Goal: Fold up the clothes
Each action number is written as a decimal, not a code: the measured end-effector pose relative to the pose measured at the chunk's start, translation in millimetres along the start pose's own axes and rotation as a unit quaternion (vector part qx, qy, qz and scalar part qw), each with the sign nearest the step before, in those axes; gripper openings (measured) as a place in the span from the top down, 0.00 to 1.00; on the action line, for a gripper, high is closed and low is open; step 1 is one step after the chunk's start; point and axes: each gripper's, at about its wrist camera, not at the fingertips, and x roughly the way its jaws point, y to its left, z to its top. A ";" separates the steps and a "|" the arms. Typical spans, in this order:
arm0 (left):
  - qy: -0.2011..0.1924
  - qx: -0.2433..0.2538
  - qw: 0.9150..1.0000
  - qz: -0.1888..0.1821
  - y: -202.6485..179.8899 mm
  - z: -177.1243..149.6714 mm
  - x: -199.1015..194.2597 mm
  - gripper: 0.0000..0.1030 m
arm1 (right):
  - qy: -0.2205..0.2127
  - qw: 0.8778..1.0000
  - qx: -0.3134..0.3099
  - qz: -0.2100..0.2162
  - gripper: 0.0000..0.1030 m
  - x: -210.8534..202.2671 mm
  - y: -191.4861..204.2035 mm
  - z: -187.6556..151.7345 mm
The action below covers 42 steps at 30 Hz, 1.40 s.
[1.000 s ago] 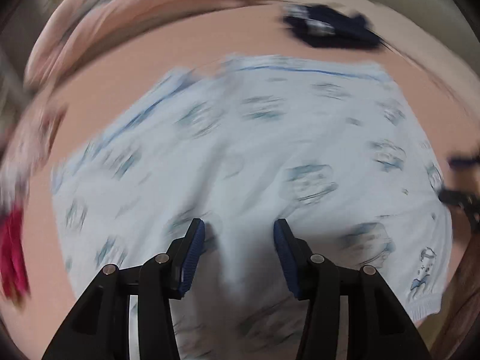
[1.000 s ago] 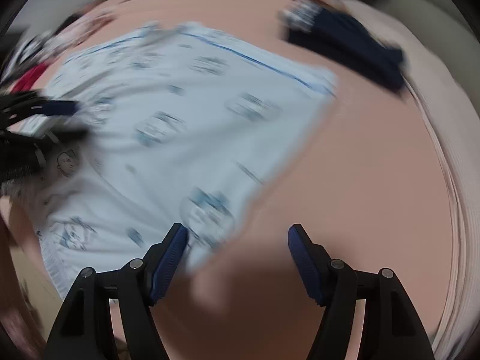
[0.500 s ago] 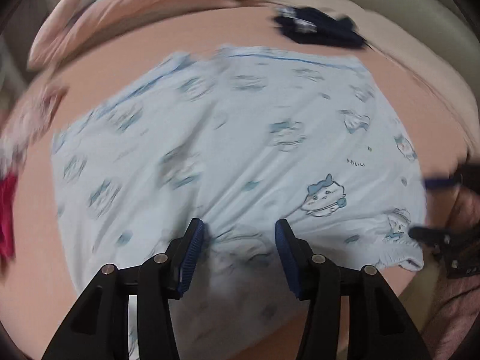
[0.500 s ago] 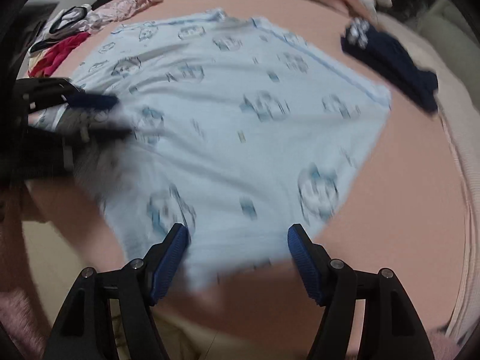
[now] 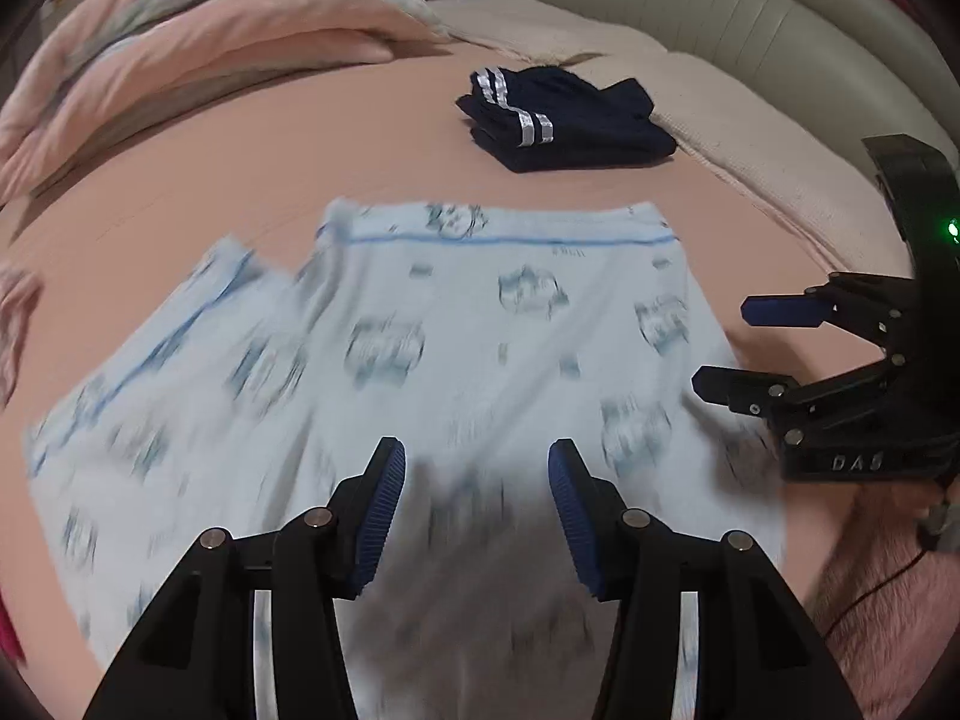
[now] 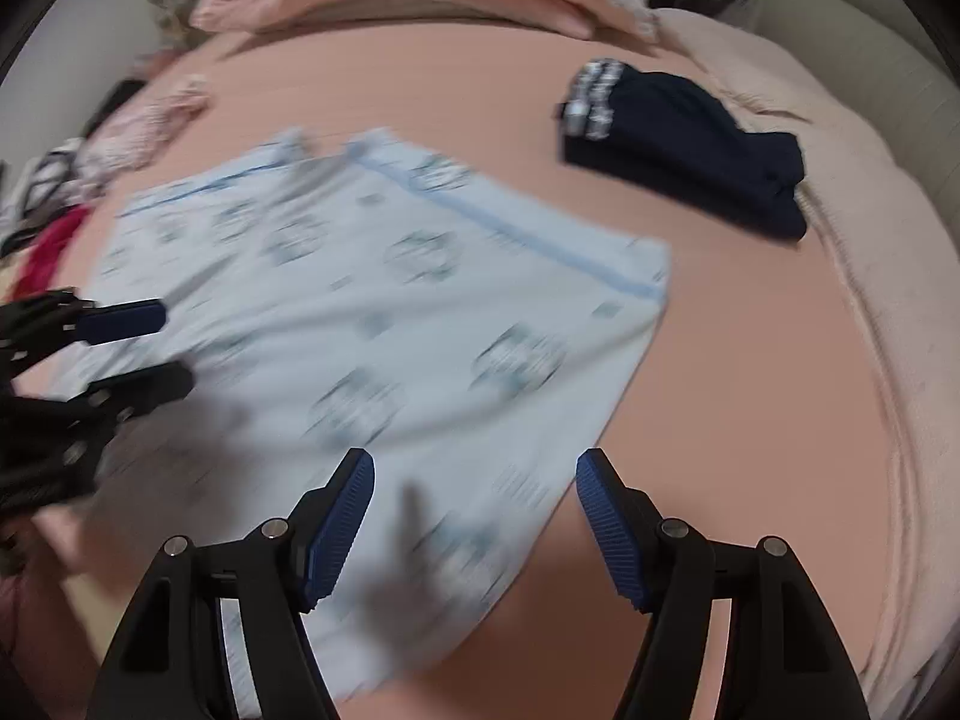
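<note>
A light blue printed garment (image 5: 456, 348) lies spread flat on the pink bed sheet (image 5: 240, 168); it also shows in the right wrist view (image 6: 384, 300). My left gripper (image 5: 477, 504) is open and empty, low over the garment's near edge. My right gripper (image 6: 474, 510) is open and empty over the garment's near right corner. The right gripper shows in the left wrist view (image 5: 750, 348) at the garment's right edge. The left gripper shows in the right wrist view (image 6: 138, 354) at the left.
A folded navy garment with white stripes (image 5: 564, 120) lies at the far side of the bed, also in the right wrist view (image 6: 684, 144). Pink pillows (image 5: 198, 42) lie at the back. Loose clothes (image 6: 72, 180) are piled at the left. A grey-green headboard (image 5: 720, 6) stands at the far right.
Both grippers have pulled back toward the garment's near edge and tilted up, so more of the bed shows. The garment stays flat. Both grippers stay open.
</note>
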 end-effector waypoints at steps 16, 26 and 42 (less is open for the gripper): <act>-0.001 -0.028 0.999 0.032 69.5 71.1 62.1 0.55 | -0.001 0.999 0.001 -0.042 0.33 19.1 -77.3 37.4; -0.006 -0.026 0.993 0.116 96.0 95.5 91.2 0.96 | -0.028 0.999 0.043 -0.019 0.33 40.9 -109.2 30.0; 0.004 -0.038 0.999 0.021 100.3 123.2 108.9 0.96 | -0.039 0.992 0.120 0.020 0.33 36.8 -135.3 36.5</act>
